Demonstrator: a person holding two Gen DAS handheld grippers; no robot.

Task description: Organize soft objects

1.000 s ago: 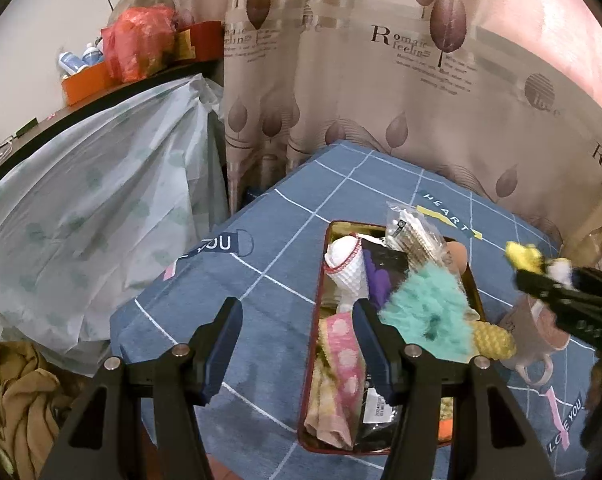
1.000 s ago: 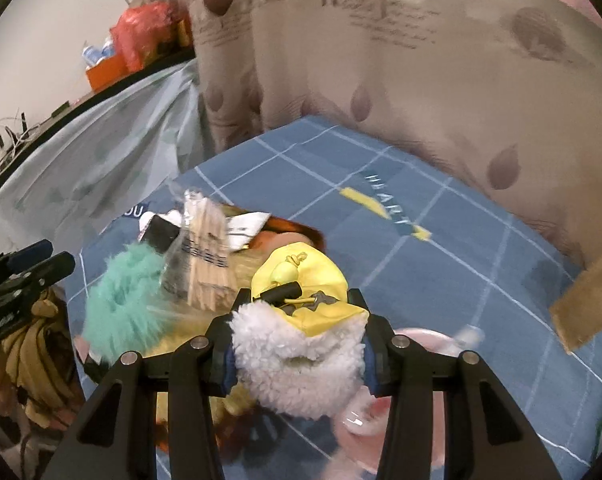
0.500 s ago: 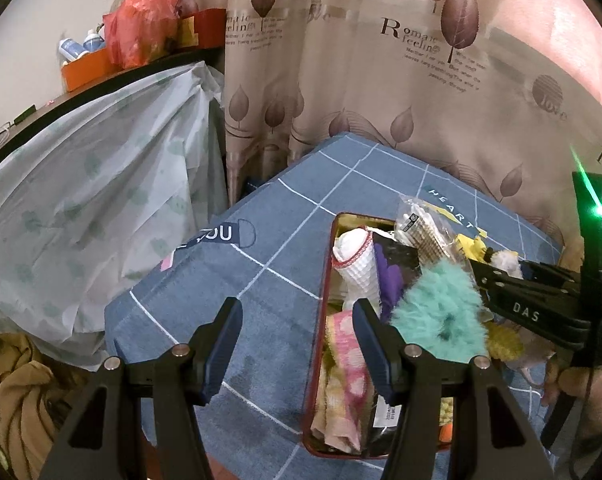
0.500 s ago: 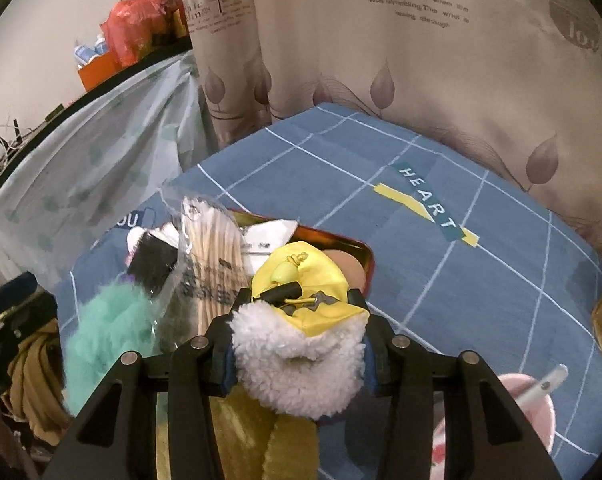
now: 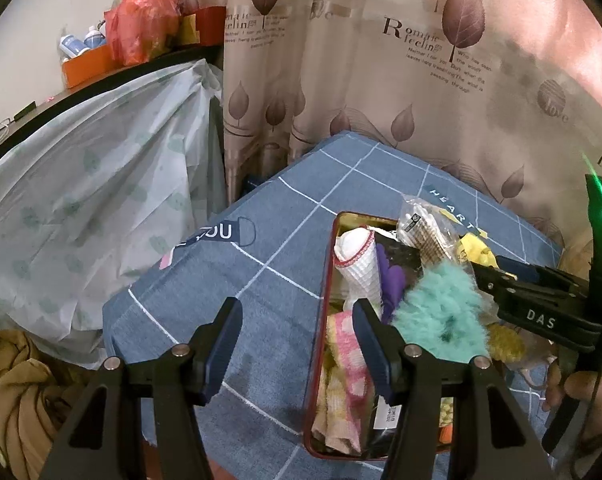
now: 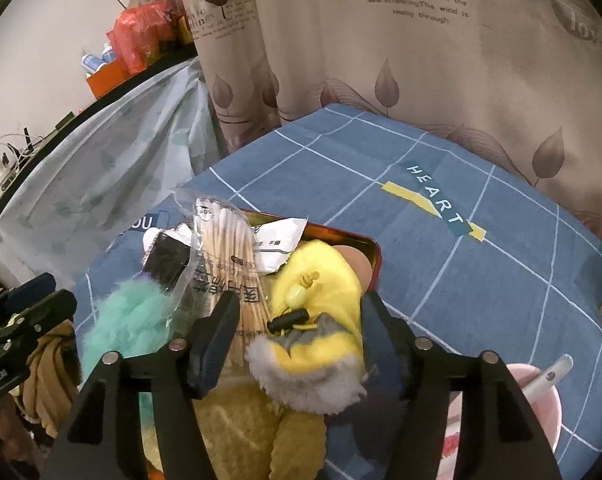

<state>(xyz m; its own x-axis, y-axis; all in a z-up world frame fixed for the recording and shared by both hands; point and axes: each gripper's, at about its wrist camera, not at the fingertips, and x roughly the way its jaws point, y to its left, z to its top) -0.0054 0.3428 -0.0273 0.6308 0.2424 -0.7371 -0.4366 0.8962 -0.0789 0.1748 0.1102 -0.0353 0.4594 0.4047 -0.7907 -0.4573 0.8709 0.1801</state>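
A red tray [image 5: 328, 280] on the blue checked cloth holds soft things: a teal fluffy piece [image 5: 441, 312], a pink spotted cloth [image 5: 347, 344], a white cone-shaped sock [image 5: 357, 264] and a bag of cotton swabs [image 5: 425, 232]. My left gripper [image 5: 297, 344] is open and empty, over the cloth left of the tray. My right gripper [image 6: 297, 332] is open over the tray [image 6: 375, 254]. The yellow and white plush toy [image 6: 317, 312] lies between its fingers, no longer squeezed, on the tray's pile beside the swab bag [image 6: 225, 248] and teal piece [image 6: 129, 320].
A pink mug with a spoon [image 6: 541, 396] stands right of the tray. A leaf-print curtain [image 5: 421, 80] hangs behind the table. A plastic-covered piece of furniture [image 5: 81, 200] stands left. Brown cloth [image 5: 17, 392] lies on the floor at lower left.
My right gripper carried the plush toy left from above the mug to over the tray, then opened. The toy now rests loose on the pile. My left gripper stayed about still.
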